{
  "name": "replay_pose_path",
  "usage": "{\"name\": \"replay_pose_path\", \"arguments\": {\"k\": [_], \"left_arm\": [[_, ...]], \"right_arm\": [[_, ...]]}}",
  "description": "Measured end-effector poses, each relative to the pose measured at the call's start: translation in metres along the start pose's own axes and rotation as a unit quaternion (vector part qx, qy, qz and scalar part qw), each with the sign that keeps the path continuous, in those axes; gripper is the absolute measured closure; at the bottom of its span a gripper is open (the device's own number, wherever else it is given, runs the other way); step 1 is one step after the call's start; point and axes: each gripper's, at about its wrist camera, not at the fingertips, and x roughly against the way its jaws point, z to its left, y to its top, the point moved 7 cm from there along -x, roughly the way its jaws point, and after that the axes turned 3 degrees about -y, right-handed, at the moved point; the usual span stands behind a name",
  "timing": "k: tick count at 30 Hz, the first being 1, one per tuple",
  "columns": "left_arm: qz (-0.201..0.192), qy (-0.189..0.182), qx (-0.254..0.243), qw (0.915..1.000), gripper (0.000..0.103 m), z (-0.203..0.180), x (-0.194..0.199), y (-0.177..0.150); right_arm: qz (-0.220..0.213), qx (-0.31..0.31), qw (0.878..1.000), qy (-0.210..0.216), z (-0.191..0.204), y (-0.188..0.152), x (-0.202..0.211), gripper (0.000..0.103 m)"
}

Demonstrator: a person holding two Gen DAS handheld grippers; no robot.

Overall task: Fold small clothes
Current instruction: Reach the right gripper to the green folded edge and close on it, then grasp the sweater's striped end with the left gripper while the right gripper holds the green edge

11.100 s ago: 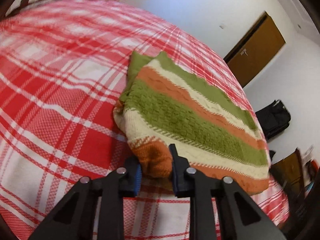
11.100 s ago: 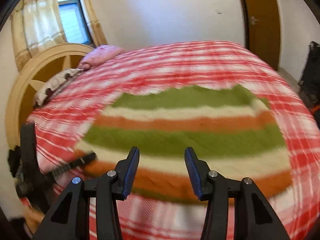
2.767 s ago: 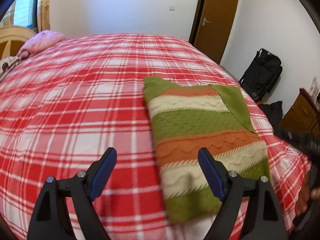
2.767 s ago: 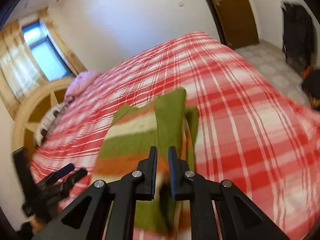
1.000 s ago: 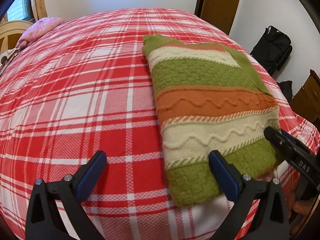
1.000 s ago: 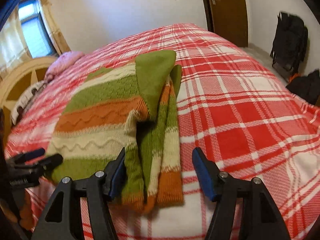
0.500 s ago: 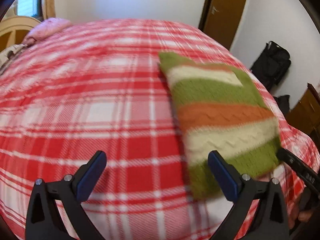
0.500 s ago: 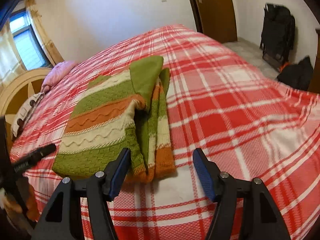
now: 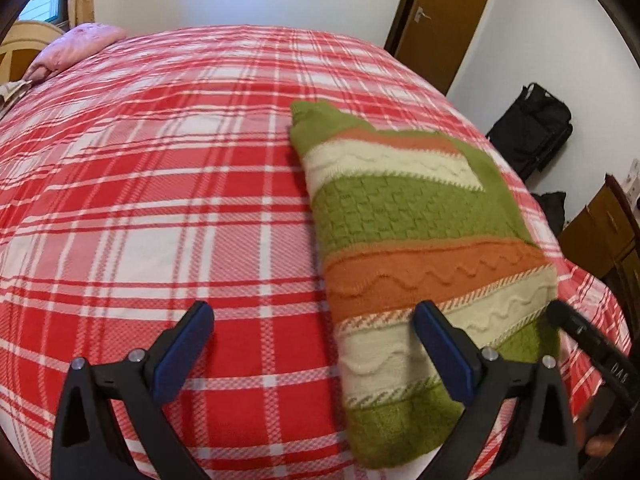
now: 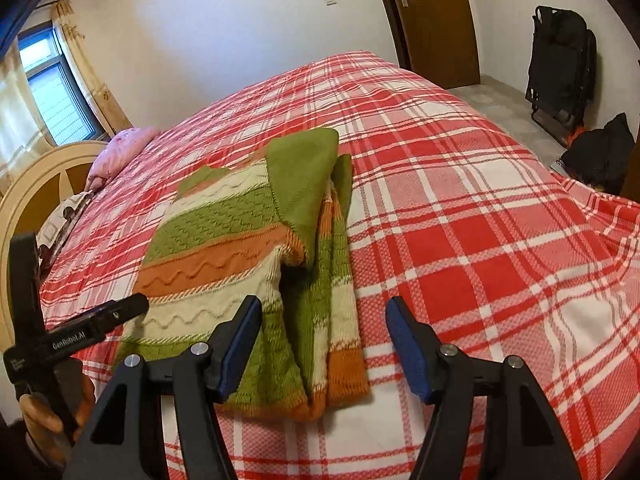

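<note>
A folded knit sweater with green, cream and orange stripes lies on the red plaid bed. My left gripper is open and empty, held above the bed with its right finger over the sweater's near left part. My right gripper is open and empty, just above the sweater's near folded edge, where the stacked layers show. The left gripper also shows at the left of the right wrist view. The right gripper's tip shows at the right of the left wrist view.
A pink pillow and a cream headboard are at the far end of the bed. A brown door, a black folded chair and black bags stand beyond the bed. A wooden cabinet is at the right.
Both grippers stay open and have drawn back slightly from the sweater. The left view has swung a little, so the sweater sits further right. The sweater has not moved.
</note>
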Motion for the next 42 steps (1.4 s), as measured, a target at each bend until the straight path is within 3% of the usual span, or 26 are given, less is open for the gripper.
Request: {"name": "replay_pose_path", "arguments": {"k": [7,11,13,15,17,22,28,32,35,37,40,42], "left_arm": [[-0.030,-0.009,0.000,0.9995,0.001,-0.002,0.004,0.018],[0.004,-0.042,0.015,0.9990,0.001,-0.008,-0.019,0.031],[0.033,-0.075,0.048,0.9955,0.001,-0.008,-0.034,0.031],[0.036,-0.090,0.077,0.9924,0.001,-0.007,-0.038,0.032],[0.030,-0.091,0.081,0.9921,0.001,-0.007,-0.038,0.034],[0.031,-0.098,0.051,0.9934,0.001,-0.013,-0.037,0.032],[0.025,-0.097,0.036,0.9943,0.001,-0.017,-0.043,0.035],[0.022,-0.097,0.035,0.9944,0.001,-0.017,-0.045,0.036],[0.016,-0.102,0.035,0.9940,0.008,-0.020,-0.045,0.036],[0.020,-0.121,0.027,0.9922,0.025,-0.027,-0.042,0.034],[0.022,-0.119,0.031,0.9921,0.025,-0.027,-0.044,0.035],[0.023,-0.122,0.037,0.9916,0.025,-0.025,-0.044,0.036]], "right_arm": [[-0.003,-0.018,1.000,0.012,-0.001,0.018,-0.014,0.038],[-0.001,-0.021,1.000,0.017,0.004,0.033,-0.031,0.038],[0.003,-0.027,0.999,0.025,0.004,0.039,-0.042,0.038],[0.010,-0.033,0.999,0.026,0.001,0.043,-0.055,0.038],[0.026,-0.046,0.997,0.059,-0.002,0.042,-0.071,0.038],[-0.002,-0.066,0.991,0.116,-0.011,0.038,-0.072,0.038],[0.008,-0.028,0.996,0.085,0.002,0.035,-0.074,0.038],[0.009,-0.034,0.996,0.087,0.002,0.035,-0.077,0.038],[0.019,-0.025,0.996,0.089,0.008,0.034,-0.077,0.038],[0.037,0.010,0.993,0.111,0.023,0.028,-0.076,0.041],[0.036,0.076,0.992,0.093,0.038,0.019,-0.073,0.041],[0.035,0.049,0.993,0.106,0.033,0.021,-0.075,0.041]]}}
